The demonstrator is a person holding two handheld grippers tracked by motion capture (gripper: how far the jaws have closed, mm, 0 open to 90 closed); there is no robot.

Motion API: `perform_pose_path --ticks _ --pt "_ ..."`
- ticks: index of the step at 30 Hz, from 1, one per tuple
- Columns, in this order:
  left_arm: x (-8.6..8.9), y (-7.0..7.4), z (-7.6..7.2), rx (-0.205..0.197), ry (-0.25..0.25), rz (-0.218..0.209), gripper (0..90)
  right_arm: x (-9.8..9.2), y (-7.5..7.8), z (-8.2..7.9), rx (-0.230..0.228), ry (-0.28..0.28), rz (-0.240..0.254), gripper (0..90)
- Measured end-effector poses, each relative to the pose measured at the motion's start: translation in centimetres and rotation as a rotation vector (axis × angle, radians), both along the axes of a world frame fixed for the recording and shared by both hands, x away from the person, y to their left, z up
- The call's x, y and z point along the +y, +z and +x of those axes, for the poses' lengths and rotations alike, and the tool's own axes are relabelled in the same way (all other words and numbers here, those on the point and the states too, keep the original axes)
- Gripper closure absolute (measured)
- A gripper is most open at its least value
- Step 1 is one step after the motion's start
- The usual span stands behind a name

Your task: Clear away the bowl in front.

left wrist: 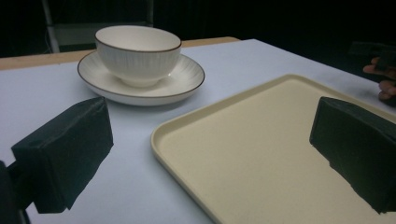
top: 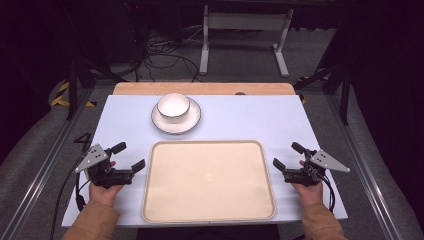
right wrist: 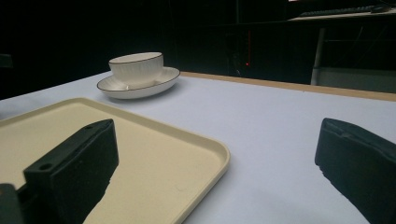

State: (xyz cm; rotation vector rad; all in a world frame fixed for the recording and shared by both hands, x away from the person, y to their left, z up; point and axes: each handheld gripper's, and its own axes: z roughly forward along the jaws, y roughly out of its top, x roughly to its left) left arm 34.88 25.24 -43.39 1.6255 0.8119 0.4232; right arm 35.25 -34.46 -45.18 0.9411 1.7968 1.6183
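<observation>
Left gripper [top: 126,156]: held in the left hand [top: 106,189] at the left edge of the tray [top: 209,216]. Jaws spread wide, nothing between them. In the left gripper view, one jaw sits over bare table [left wrist: 243,56] and the other over the tray [left wrist: 261,158] surface, so the gap spans the tray's near-left corner. The gripper points toward the tray and the bowl.

Right gripper [top: 288,156]: held in the right hand [top: 307,190] at the right edge of the tray. Jaws also spread wide and empty. In the right gripper view, one jaw lies over the tray [right wrist: 140,154] and the other over the table [right wrist: 271,135], with the tray's corner in the gap.

Tray: cream, rectangular with rounded corners, empty, lying flat on the near half of the table [top: 250,115] between the two grippers.

Bowl [top: 173,105]: white with a dark rim, upright on a saucer [top: 192,122], beyond the tray's far-left part and well apart from both grippers. Bowl [left wrist: 137,51] and saucer [left wrist: 187,81] sit just past the tray's far edge. The bowl [right wrist: 136,66] appears empty in the high view.
</observation>
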Motion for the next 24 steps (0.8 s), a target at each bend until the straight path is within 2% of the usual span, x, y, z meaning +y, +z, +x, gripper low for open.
perform_pose_path --ticks 8,11,15,24 --pt "0.4 2.2 -0.3 -0.026 0.001 -0.012 0.2 0.0 0.0 0.0 0.010 -0.006 0.011 0.1" --pt "0.5 2.6 -0.3 -0.034 0.000 -0.018 0.3 -0.1 0.0 0.0 0.011 -0.008 0.008 0.1" --pt "0.6 3.5 -0.5 -0.058 -0.006 -0.033 0.2 -0.1 -0.1 0.1 0.013 -0.008 0.009 0.1" --pt "0.4 5.5 -0.6 -0.078 -0.031 -0.015 0.4 0.0 -0.1 0.1 0.013 -0.005 0.007 0.1"
